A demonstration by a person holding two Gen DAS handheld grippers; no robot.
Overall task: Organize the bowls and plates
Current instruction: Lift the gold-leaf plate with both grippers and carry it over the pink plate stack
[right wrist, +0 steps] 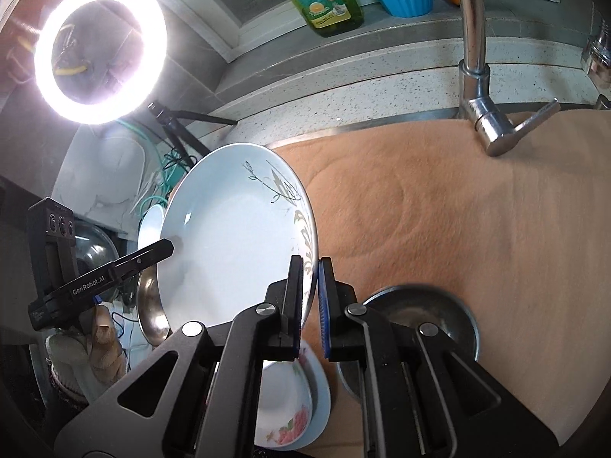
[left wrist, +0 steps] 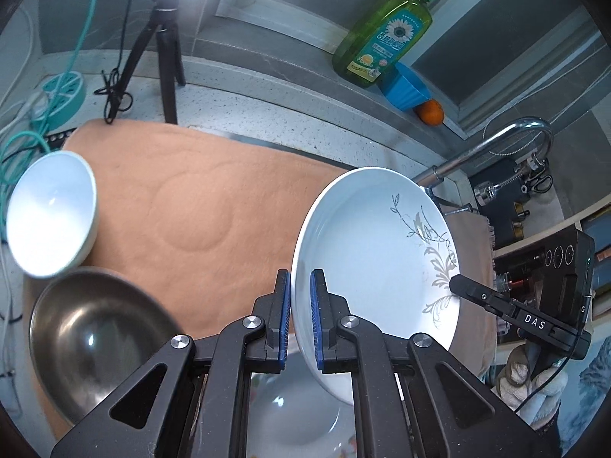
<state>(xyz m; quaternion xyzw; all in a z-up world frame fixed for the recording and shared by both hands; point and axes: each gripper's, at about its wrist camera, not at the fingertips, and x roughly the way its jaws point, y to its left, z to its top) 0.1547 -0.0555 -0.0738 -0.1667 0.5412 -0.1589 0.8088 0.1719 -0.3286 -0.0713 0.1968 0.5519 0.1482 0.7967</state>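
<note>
A white plate with a grey leaf pattern (left wrist: 374, 252) (right wrist: 229, 244) hangs tilted in the air above the peach mat (left wrist: 191, 206) (right wrist: 458, 210). My left gripper (left wrist: 300, 290) is shut on its left rim, blue pads on either side of the edge. My right gripper (right wrist: 310, 278) is shut on the opposite rim, by the pattern. Each gripper also shows in the other's view: the right gripper (left wrist: 458, 286), the left gripper (right wrist: 170, 246). Below lie a flowered bowl (right wrist: 282, 400) (left wrist: 290, 412), a steel bowl (left wrist: 95, 347) and a white bowl (left wrist: 49, 213).
Another steel bowl (right wrist: 420, 316) sits on the mat under my right gripper. A faucet (right wrist: 473, 76) stands at the counter's back. On the ledge are a green soap bottle (left wrist: 382, 34), a blue cup (left wrist: 404, 87) and an orange (left wrist: 429, 111). A tripod (left wrist: 164, 49), ring light (right wrist: 99, 49) and cables stand at left.
</note>
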